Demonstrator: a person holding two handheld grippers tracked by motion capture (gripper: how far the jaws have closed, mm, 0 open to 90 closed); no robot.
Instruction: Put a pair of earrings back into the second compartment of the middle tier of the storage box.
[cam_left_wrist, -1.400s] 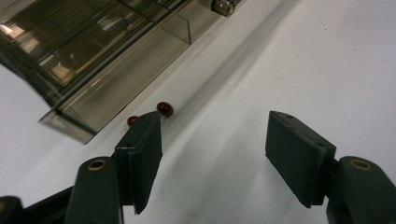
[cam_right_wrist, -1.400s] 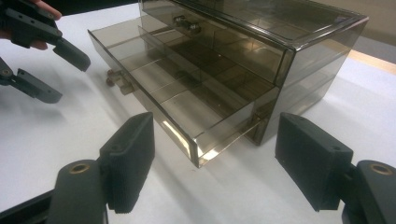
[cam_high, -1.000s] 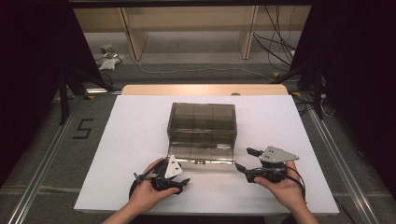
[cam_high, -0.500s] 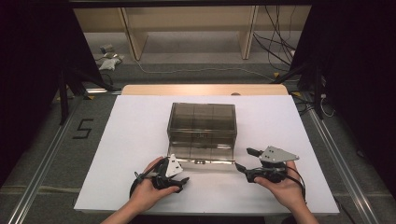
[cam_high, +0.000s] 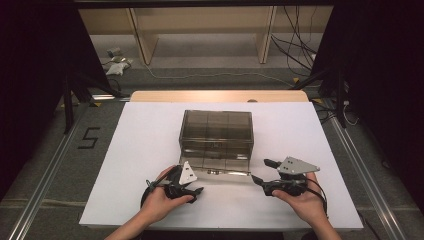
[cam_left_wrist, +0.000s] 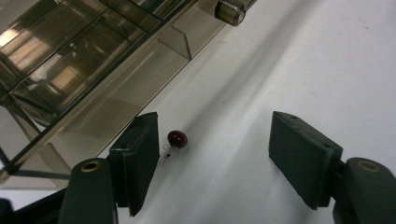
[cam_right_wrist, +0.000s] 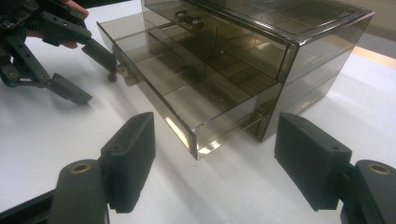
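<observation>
Left gripper view shows the left tool (cam_left_wrist: 212, 158) spread wide, a small red bead (cam_left_wrist: 177, 138) lying loose between its jaws.

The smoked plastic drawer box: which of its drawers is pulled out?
The bottom drawer of the box is pulled out toward the person, its compartments exposed. The upper drawer sits flush.

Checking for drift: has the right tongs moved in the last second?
No. The right tongs sit at the same spot beside the open drawer's right corner.

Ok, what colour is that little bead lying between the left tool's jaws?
Dark red, glossy. The bead shows best in the left gripper view.
</observation>
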